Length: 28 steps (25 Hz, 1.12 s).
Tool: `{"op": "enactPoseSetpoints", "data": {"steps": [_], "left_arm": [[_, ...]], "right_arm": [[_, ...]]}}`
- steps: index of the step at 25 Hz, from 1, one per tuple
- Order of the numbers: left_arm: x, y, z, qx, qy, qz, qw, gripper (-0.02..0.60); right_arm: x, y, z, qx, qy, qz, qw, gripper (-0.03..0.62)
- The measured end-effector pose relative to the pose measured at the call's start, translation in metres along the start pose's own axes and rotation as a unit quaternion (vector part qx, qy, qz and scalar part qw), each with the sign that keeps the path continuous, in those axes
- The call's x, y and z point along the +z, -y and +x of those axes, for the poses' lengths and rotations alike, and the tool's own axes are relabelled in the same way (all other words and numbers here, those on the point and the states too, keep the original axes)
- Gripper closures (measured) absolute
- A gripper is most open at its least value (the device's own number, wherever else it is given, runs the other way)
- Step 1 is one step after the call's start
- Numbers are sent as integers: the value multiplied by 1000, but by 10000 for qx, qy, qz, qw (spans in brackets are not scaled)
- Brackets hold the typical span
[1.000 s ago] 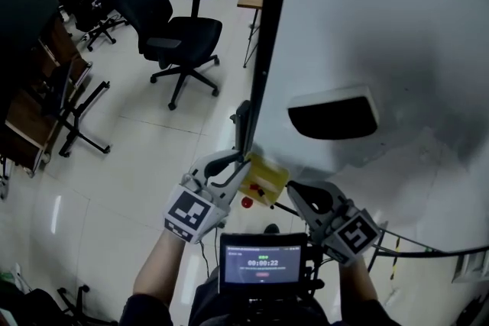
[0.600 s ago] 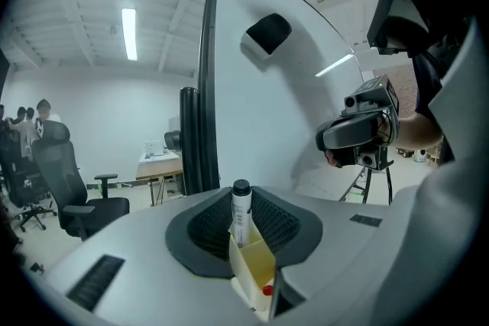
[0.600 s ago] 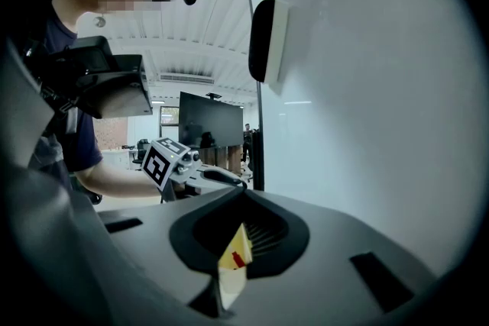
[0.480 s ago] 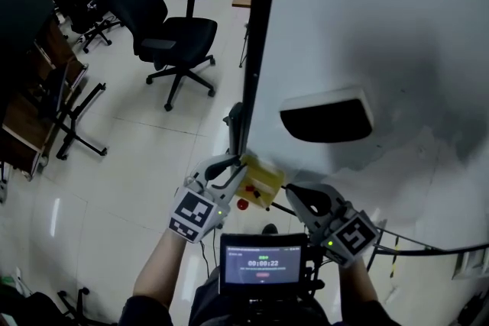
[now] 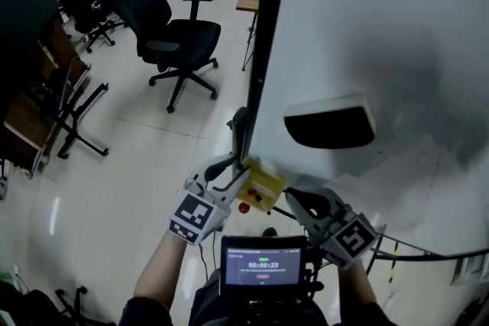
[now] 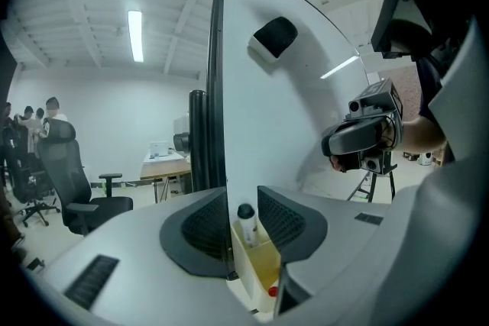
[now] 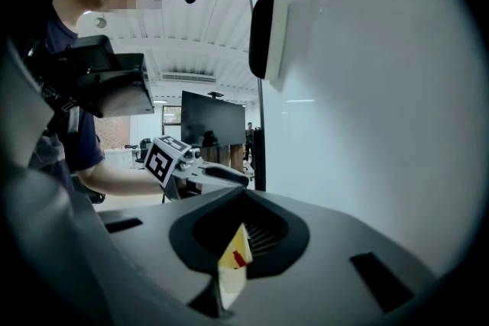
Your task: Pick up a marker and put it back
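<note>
Step in hand: the marker [image 6: 246,222] stands upright, black cap up, in the yellow holder [image 5: 261,184] at the lower edge of the whiteboard [image 5: 382,27]. I judge this to be the put-back end of the task, the letting go.
Left gripper [image 5: 231,170]: its jaws have just been opening. They stand one on each side of the marker, released, with the pads clear of the barrel.
Right gripper [image 5: 293,198]: it is at the holder's other side, with the holder's near edge in the narrow slit between its jaws. Its own view does not let me tell whether they pinch that edge or only frame it.
Marker's seat: it leans a little toward the holder's back wall and looks settled. A red thing [image 5: 245,204] shows at the holder's low end.
How to do it well: spread the left jaws evenly so neither pad drags the cap sideways. Draw the gripper back along its own line rather than upward, since a lift could carry the marker out.
Watch for: the left jaw sits close to the board's dark frame [image 5: 260,50], so the pull-out should run straight and away from it.
Holder: it looks light and thin-walled, so a knock could shift it. The right gripper is best held quiet beside it until the left is clear.
Done when: the marker stands alone in the holder, with both grippers apart from it.
</note>
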<state>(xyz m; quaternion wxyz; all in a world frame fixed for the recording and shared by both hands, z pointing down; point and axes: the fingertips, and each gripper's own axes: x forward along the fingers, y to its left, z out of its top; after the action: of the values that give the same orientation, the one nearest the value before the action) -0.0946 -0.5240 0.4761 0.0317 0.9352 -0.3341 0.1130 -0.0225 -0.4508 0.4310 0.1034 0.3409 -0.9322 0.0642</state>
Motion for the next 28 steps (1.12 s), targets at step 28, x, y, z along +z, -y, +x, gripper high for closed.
{"op": "enactPoseSetpoints", "data": {"steps": [28], "left_arm": [[112,-2,-70,393,717,-41,9966,575]], "right_arm": [[74,-33,-6,173,675,-672,9953,579]]}}
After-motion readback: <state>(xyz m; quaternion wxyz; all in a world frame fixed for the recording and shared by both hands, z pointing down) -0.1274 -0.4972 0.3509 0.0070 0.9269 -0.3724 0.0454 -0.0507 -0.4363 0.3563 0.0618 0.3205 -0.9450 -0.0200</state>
